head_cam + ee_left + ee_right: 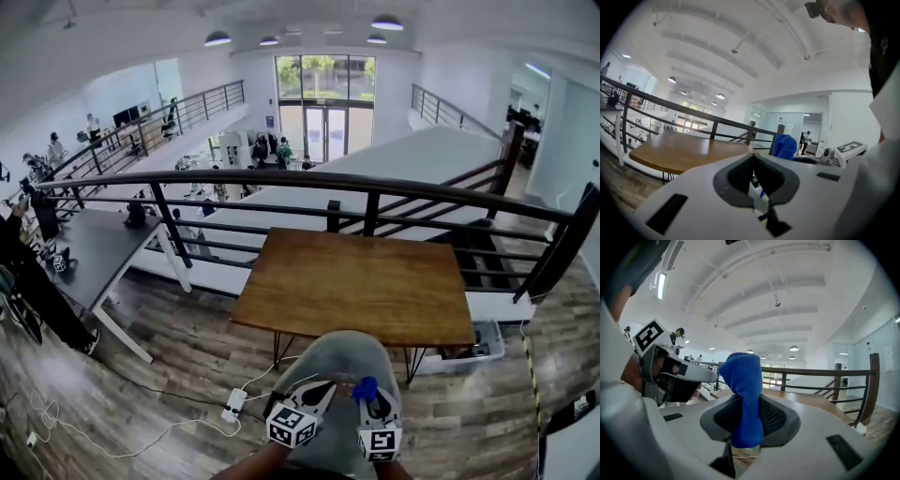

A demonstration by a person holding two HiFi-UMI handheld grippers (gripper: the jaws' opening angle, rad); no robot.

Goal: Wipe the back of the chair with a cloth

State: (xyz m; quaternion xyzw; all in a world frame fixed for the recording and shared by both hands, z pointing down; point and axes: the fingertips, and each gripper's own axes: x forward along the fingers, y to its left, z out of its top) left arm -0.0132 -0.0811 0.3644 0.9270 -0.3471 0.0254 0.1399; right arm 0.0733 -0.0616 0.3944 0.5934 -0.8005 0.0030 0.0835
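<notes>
1. At the bottom centre of the head view I see the rounded grey chair (339,361). Its back faces me and it is pushed up against the near edge of the wooden table (356,281).
2. My right gripper (746,405) is clamped on the blue cloth (743,394). In the right gripper view the cloth stands upright between the jaws, and its bunched end pokes up above them.
3. In the head view that cloth is a small blue knob at the lower centre, over the top of the chair back. I can't tell whether it touches the chair.
4. My left gripper (753,159) holds nothing. In its own view the two dark pads meet at their tips, and the cloth shows just right of centre behind them.
5. Both grippers sit side by side, close together, low in the head view, their marker cubes (292,427) nearest me.
6. Beyond the table a dark railing (281,183) runs across the middle of the frame. A white power strip (232,406) lies on the wooden floor, lower left of the chair.
</notes>
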